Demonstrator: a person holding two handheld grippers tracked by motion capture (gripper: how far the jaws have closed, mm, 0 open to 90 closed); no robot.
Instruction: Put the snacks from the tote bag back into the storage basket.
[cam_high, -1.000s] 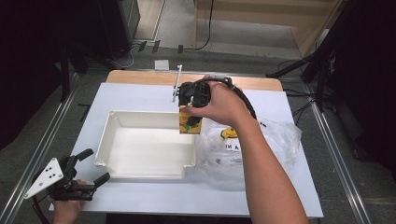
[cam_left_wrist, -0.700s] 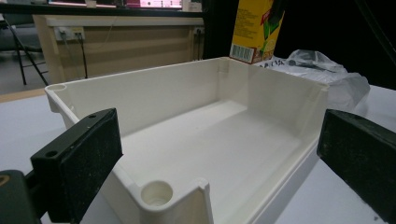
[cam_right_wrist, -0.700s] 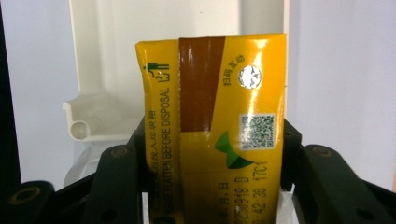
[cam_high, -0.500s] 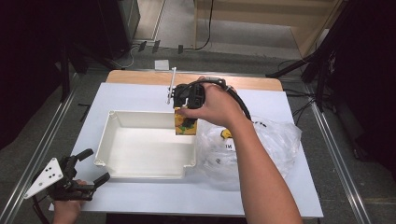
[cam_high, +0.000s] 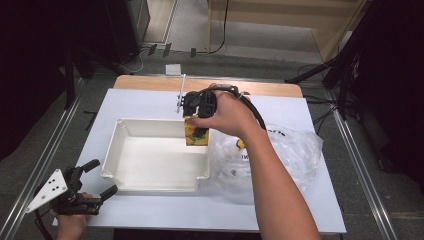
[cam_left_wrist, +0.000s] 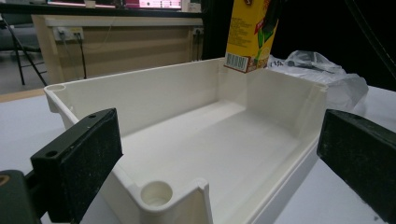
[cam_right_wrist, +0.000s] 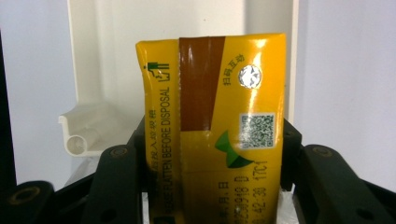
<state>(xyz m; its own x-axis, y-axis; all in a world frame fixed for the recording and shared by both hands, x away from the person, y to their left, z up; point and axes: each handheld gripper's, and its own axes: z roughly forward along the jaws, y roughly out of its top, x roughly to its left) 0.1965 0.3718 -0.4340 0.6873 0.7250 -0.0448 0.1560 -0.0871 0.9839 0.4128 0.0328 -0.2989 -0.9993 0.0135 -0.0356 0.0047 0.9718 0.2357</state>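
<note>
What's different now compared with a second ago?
The right gripper, shut on the yellow drink carton, has carried it a little leftward, from beside the white tray's far right corner to just over it. The left gripper, open, the tray and the plastic bag stayed put.

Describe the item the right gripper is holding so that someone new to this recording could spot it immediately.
Start at the white tray in the middle of the table. Over its far right corner, the right gripper is shut on a yellow drink carton, held upright above the rim. It is the sole yellow thing, beside a clear plastic bag.
</note>
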